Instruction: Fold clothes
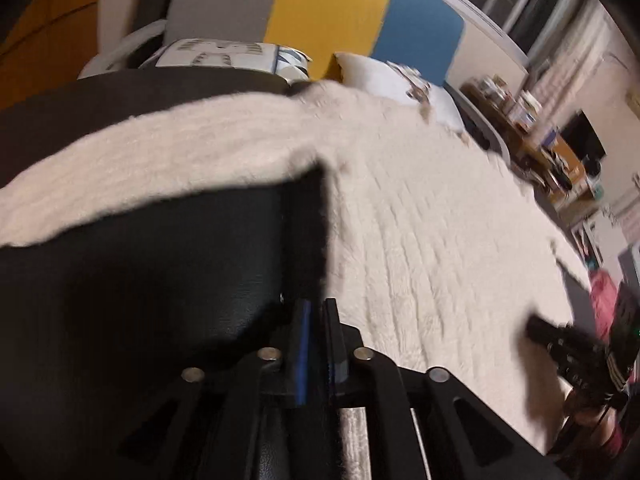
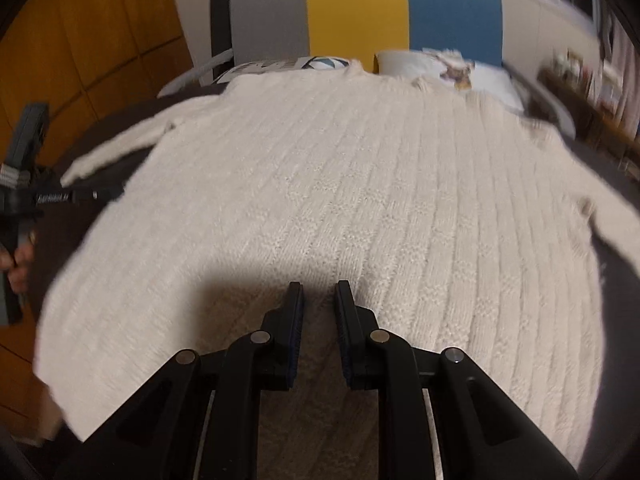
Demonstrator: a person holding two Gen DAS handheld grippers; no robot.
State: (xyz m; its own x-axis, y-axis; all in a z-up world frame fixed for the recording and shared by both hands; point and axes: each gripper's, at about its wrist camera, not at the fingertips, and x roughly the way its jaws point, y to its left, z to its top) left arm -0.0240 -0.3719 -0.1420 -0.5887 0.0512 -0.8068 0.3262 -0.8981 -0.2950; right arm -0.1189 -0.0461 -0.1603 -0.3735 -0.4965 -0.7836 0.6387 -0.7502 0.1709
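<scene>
A: Item one, cream knit sweater [image 2: 320, 184]?
B: Spread flat on the dark bed [image 2: 624, 280], filling mid-frame.
A: Left gripper [image 1: 318, 320]?
B: Nearly closed; nothing is seen held.
A: Right gripper [image 2: 318, 300]?
B: Narrowly parted over the hem; no grip is seen.

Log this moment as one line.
sweater spread flat | left gripper at edge, jaws nearly together | right gripper near hem, knit between jaws, grip unclear
</scene>
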